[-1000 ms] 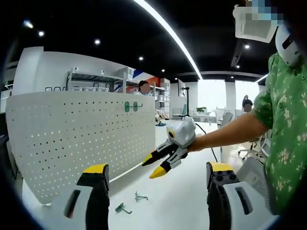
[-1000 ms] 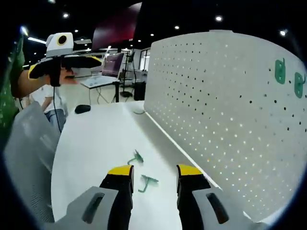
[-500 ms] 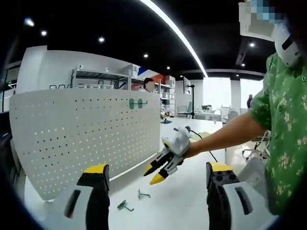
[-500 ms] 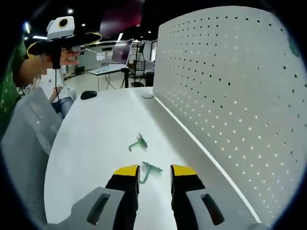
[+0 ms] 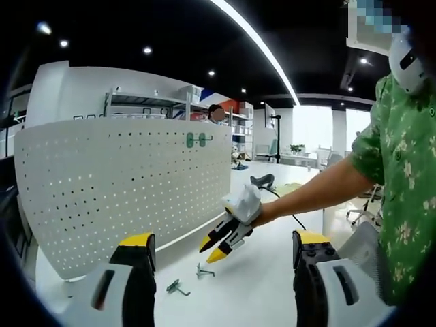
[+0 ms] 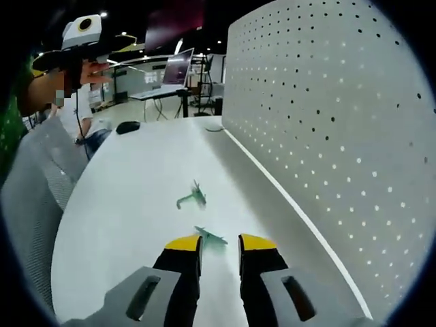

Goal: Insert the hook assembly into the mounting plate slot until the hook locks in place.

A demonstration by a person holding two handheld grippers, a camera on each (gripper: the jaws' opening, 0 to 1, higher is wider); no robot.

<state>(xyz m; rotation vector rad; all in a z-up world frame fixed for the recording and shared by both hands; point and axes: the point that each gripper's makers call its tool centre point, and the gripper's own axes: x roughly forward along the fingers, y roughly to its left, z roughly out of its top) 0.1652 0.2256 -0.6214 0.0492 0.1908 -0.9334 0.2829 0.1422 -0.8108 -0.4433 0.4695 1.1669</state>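
Observation:
The white pegboard mounting plate (image 5: 122,184) stands along the table, with two green hooks (image 5: 197,139) hung near its top edge. Two loose green hooks lie on the white table (image 6: 122,225). The nearer hook (image 6: 210,238) lies right at the yellow tips of my right gripper (image 6: 219,244), whose jaws are narrowed but still apart. The farther hook (image 6: 192,198) lies just beyond. In the left gripper view both hooks (image 5: 176,287) (image 5: 203,272) lie below the right gripper (image 5: 216,246), which points down at them. My left gripper (image 5: 225,240) is wide open, holding nothing, high above the table.
A black mouse (image 6: 127,127) and a cable (image 6: 214,128) lie at the table's far end, with a screen (image 6: 176,68) behind. A grey chair (image 6: 34,191) stands at the left. The person's green patterned shirt (image 5: 409,170) is on the right. The pegboard (image 6: 327,136) walls one side.
My right gripper has come down and forward onto the nearer loose hook, and its jaws have narrowed. The left gripper stays wide open, its view shifting only slightly.

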